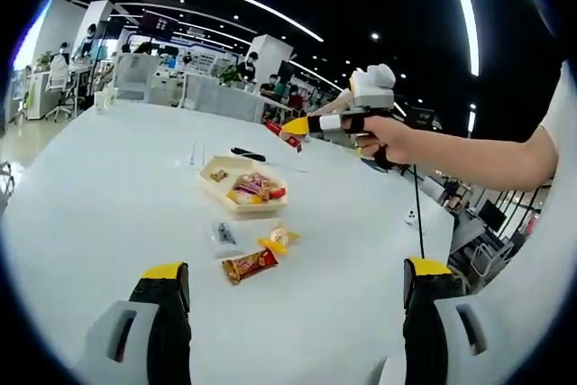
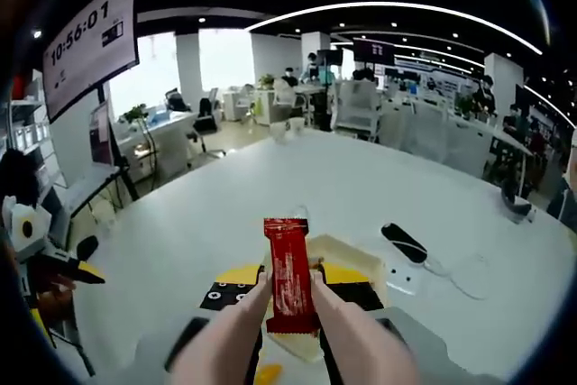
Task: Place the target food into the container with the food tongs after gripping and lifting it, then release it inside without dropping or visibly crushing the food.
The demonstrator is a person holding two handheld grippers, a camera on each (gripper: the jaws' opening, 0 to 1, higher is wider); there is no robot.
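The right gripper has its jaws closed on pink food tongs, and the tongs pinch a red snack packet held upright in the air; in the left gripper view it hangs above the far right of the white table. The container, an open box already holding several snacks, sits nearer, in the middle. The left gripper hovers with jaws wide apart, holding nothing. This looks like the carry step: next the packet must travel over the box, go down inside, and only then be let go gently
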